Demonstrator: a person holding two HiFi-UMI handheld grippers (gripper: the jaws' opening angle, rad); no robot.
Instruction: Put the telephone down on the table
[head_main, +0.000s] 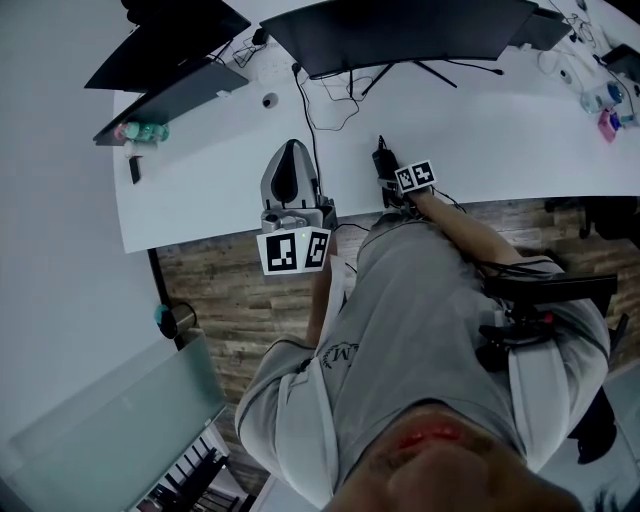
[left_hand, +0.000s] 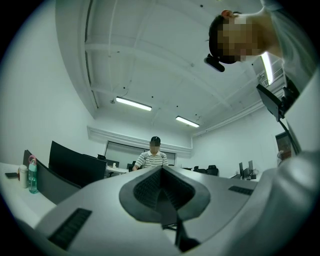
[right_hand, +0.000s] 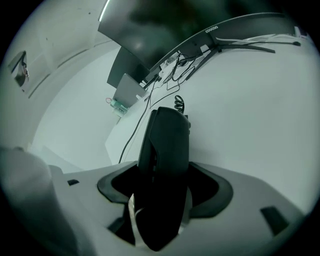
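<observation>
Right now the black telephone (right_hand: 165, 165) is clamped between the jaws of the right gripper (right_hand: 162, 192), its coiled cord (right_hand: 179, 104) trailing off at twelve o'clock. In the head view it lies over the near edge of the white table (head_main: 500, 130); whether it touches the top cannot be told. A dark monitor (head_main: 400, 35) stands at twelve o'clock from it. At about eight o'clock the left gripper (head_main: 290, 175) points upward, jaws together and holding nothing.
</observation>
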